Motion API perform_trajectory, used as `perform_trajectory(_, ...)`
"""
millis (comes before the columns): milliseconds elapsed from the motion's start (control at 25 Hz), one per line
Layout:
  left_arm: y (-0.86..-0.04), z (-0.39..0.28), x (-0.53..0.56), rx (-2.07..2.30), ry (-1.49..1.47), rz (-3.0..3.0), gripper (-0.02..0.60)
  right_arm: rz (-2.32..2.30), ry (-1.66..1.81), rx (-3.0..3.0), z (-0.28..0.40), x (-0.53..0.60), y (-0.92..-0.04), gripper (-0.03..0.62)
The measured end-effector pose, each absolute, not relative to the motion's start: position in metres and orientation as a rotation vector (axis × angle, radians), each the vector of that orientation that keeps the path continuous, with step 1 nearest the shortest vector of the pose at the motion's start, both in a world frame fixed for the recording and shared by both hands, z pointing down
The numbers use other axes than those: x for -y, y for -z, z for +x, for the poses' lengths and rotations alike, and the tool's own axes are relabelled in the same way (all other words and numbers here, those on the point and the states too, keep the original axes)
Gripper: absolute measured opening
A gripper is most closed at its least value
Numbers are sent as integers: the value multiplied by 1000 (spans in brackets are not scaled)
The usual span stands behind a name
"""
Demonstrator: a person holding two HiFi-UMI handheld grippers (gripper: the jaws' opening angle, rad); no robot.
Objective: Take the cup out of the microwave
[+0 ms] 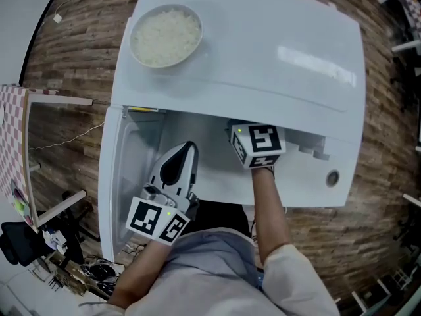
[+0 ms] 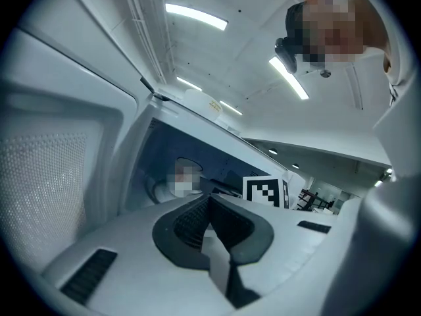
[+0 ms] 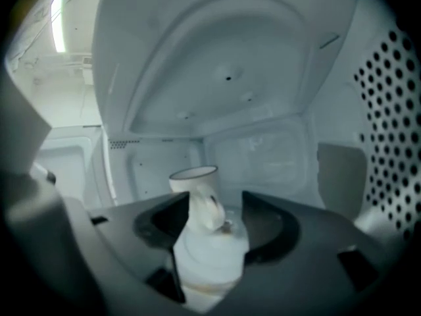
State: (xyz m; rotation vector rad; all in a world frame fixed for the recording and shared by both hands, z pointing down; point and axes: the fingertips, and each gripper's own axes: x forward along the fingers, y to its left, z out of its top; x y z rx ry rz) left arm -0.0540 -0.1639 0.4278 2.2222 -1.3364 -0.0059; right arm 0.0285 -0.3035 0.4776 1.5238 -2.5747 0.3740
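Observation:
A white cup stands on the glass turntable inside the white microwave. Its handle points toward the camera of the right gripper view. My right gripper is inside the cavity, jaws open on either side of the handle, not pressing on it. In the head view only its marker cube shows at the opening. My left gripper hangs in front of the opening beside the open door, and its jaws are shut with nothing between them. The cup's rim shows deep in the cavity.
A bowl of rice sits on the microwave's top at the left. The cavity's right wall is perforated and close to my right gripper. The door's mesh window is at the left. A checkered table stands on the wooden floor at far left.

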Motion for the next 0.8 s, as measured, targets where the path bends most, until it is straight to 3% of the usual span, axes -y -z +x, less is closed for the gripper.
perform_trajectory(560, -432, -61, 172, 1359, 10, 2205, 7, 1463, -316, 2658, 8, 299, -470, 239)
perform_trajectory(800, -430, -65, 171, 1367, 13, 2206, 8, 1499, -299, 2643, 9, 293, -465, 122)
